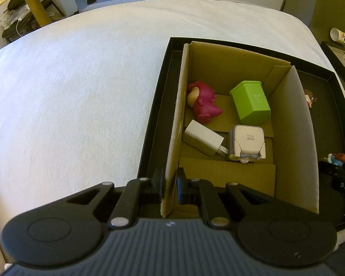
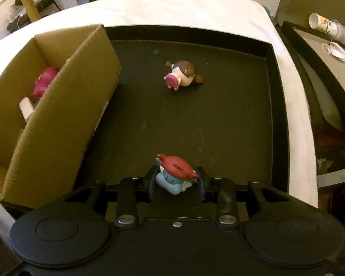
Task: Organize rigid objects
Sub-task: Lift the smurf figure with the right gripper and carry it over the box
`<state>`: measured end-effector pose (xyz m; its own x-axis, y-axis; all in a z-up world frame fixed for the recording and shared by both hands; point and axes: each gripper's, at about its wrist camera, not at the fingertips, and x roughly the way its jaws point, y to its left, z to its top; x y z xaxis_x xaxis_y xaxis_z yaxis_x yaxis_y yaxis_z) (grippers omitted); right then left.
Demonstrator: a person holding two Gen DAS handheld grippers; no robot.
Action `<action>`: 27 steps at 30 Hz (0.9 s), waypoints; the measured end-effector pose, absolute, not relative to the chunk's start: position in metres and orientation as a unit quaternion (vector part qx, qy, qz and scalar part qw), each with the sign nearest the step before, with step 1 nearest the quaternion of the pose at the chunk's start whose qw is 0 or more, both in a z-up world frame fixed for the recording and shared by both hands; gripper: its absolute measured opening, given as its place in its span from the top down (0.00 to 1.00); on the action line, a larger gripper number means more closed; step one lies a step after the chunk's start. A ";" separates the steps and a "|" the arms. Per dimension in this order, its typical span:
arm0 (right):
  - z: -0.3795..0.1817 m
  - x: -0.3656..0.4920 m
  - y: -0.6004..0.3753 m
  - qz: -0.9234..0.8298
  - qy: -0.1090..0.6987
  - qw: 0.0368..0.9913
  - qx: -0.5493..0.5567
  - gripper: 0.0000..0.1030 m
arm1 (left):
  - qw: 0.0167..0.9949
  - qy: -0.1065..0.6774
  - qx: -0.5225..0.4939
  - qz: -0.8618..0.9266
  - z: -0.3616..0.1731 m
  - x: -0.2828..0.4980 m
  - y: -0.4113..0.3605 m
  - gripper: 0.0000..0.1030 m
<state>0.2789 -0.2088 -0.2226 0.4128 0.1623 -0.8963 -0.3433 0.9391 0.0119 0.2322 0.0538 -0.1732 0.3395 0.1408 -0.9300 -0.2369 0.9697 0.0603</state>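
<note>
Left wrist view: left gripper (image 1: 169,184) clamped on the near end of the cardboard box (image 1: 294,138) left wall, one finger outside, one inside, pads pressed to the cardboard. Box sits inside a black tray (image 1: 154,115) on a white bedspread (image 1: 69,92). Inside the box: pink figurine (image 1: 204,105) lying on its side at the far left; green cube-shaped container (image 1: 250,103) tipped over to its right; white charger plug (image 1: 203,141) lying flat nearer the camera, prongs toward a white and grey robot-like toy (image 1: 247,143) just beside it.

Right wrist view: right gripper (image 2: 176,181) closed on a small figurine with a red cap and pale blue body (image 2: 172,174), both pads against its sides. No earlier frame to compare. Figurine sits low over the tray floor at the near edge; cannot tell whether it touches the floor. Second figurine, brown pigtails (image 2: 184,74), lies on its side on the tray floor, well apart toward the far side. Cardboard box stands at the tray's left. Paper cup (image 2: 322,23) lies on a dark surface beyond the bed, right.
</note>
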 end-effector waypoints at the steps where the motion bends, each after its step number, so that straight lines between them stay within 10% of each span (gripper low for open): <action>1: -0.220 0.278 -0.209 0.152 0.517 0.838 -0.086 0.67 | 0.817 0.563 -0.042 0.115 -0.173 0.232 0.054 0.90; 27: -0.122 0.276 -0.173 0.184 0.428 0.882 -0.077 0.67 | 0.822 0.556 -0.052 0.107 -0.171 0.229 0.055 0.90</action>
